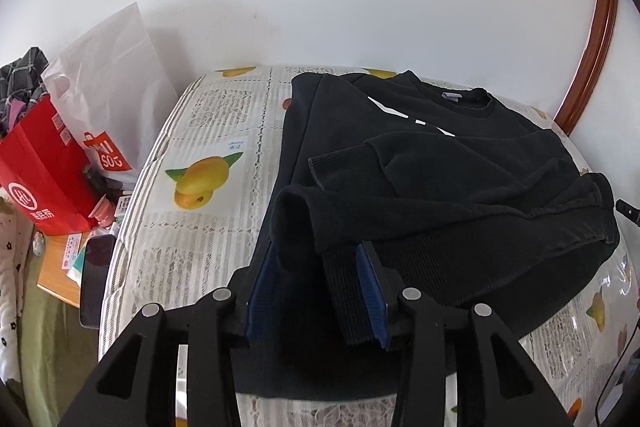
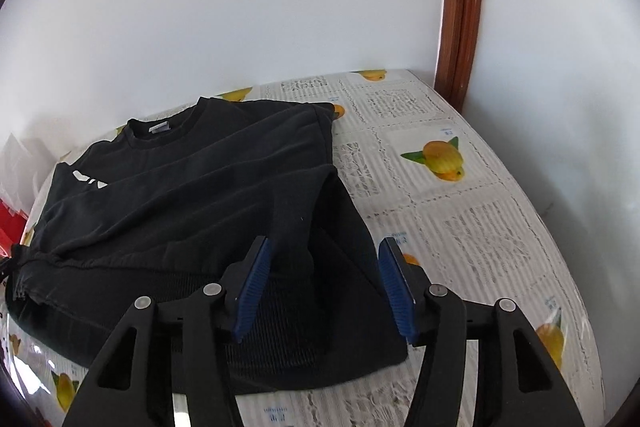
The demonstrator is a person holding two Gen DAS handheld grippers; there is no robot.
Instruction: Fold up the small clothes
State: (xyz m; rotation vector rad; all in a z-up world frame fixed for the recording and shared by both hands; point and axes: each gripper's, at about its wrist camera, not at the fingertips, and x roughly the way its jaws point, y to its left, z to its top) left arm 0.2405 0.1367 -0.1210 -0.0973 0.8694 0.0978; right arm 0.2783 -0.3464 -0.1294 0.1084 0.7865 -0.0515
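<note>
A black sweatshirt (image 1: 440,167) with white print lies on the table, both sleeves folded over its chest; it also shows in the right wrist view (image 2: 192,187). My left gripper (image 1: 318,259) is open, its blue pads on either side of the bunched hem and a sleeve cuff (image 1: 292,223) at the garment's left bottom corner. My right gripper (image 2: 326,259) is open over the garment's right bottom corner, with cloth lying between its jaws. Neither pair of jaws presses the cloth.
The table carries a striped lace cloth with mango prints (image 1: 200,183) under clear plastic. A red bag (image 1: 44,171) and a white plastic bag (image 1: 108,95) stand to the left, with a phone (image 1: 94,279) on a side table. A white wall and a brown wooden frame (image 2: 460,3) are behind.
</note>
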